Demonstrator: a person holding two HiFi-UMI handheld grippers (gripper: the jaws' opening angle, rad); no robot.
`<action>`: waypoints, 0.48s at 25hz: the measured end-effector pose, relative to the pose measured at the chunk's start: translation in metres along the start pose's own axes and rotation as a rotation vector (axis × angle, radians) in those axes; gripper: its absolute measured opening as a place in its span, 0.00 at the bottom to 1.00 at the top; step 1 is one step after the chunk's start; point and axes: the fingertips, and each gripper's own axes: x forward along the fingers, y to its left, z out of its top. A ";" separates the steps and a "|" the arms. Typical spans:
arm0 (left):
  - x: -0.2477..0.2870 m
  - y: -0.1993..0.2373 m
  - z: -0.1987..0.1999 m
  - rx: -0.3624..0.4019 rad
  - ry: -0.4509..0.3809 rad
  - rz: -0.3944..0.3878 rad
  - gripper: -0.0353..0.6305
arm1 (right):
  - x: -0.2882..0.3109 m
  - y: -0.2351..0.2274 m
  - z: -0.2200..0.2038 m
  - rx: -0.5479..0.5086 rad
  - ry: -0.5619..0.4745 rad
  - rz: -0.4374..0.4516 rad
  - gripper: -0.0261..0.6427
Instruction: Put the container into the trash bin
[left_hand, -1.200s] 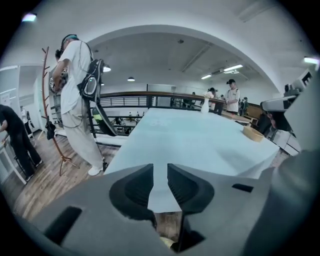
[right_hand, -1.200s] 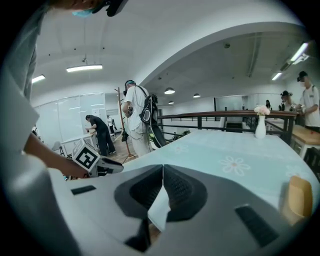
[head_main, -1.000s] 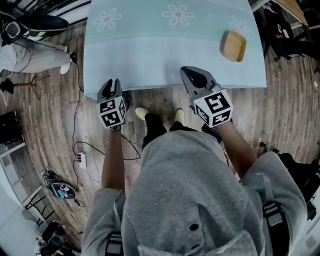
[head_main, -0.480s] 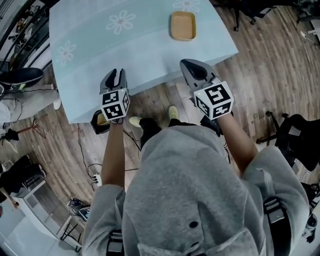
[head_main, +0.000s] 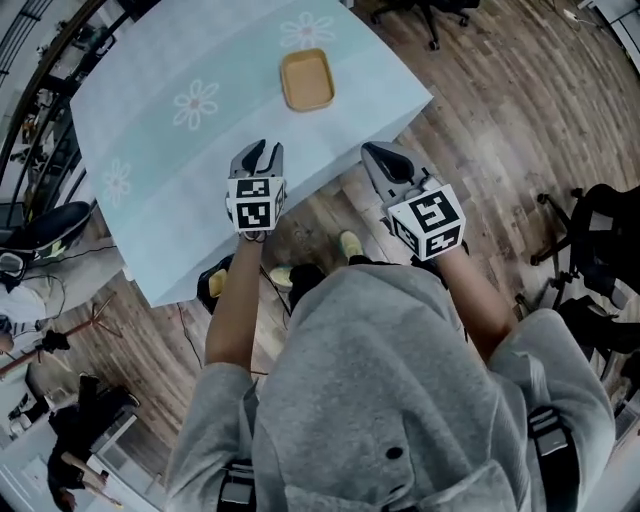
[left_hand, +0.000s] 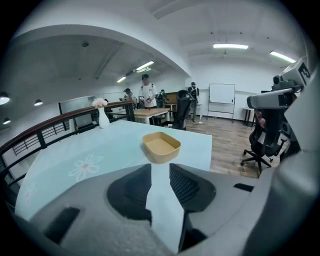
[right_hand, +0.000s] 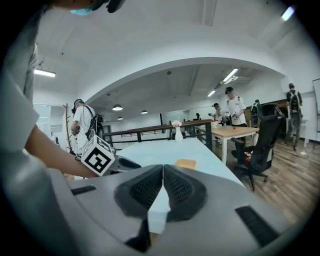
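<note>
Approaching, not yet grasping: by the look of it, the reach step of the task. Opening the left claw (left_hand: 160, 172), with only bare cloth showing in the gap and no pad on anything. Holding the right claw (right_hand: 163, 175) closed, pads together, empty.

Sitting straight ahead of the left claw, well apart from its tips: the tan container (left_hand: 161, 146), a shallow open tray with rounded corners, upright on the pale blue flower-print surface (head_main: 150, 140). Ahead of the right claw as well, equally out of reach. Behind and below the left claw, on the wooden floor (head_main: 480, 90) and half under the surface edge: a dark bin (head_main: 215, 284) with something yellow inside, probably the trash bin, though hard to confirm.

Next, most likely: carry the left claw forward over the cloth, set the jaws astride one wall of the container, close on the rim, lift clear, then swing back and down toward the bin. Calls for a wide enough gap and a firm pinch, since a thin, light wall may flex or slip.

Writing: only black-and-white square patterns on the left marker cube (head_main: 252, 205) and the right marker cube (head_main: 428, 220), no words. Whiteboard (left_hand: 221, 93) ahead and right of the left claw, seemingly blank. No brand or label legible on container, cloth or bin.
</note>
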 end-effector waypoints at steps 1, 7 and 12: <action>0.010 -0.006 0.003 0.013 0.011 -0.026 0.22 | -0.003 -0.004 -0.001 0.009 0.000 -0.013 0.08; 0.067 -0.038 0.015 0.162 0.081 -0.137 0.23 | -0.021 -0.026 -0.013 0.068 0.002 -0.087 0.08; 0.109 -0.053 0.017 0.282 0.135 -0.187 0.26 | -0.038 -0.044 -0.027 0.100 0.020 -0.159 0.08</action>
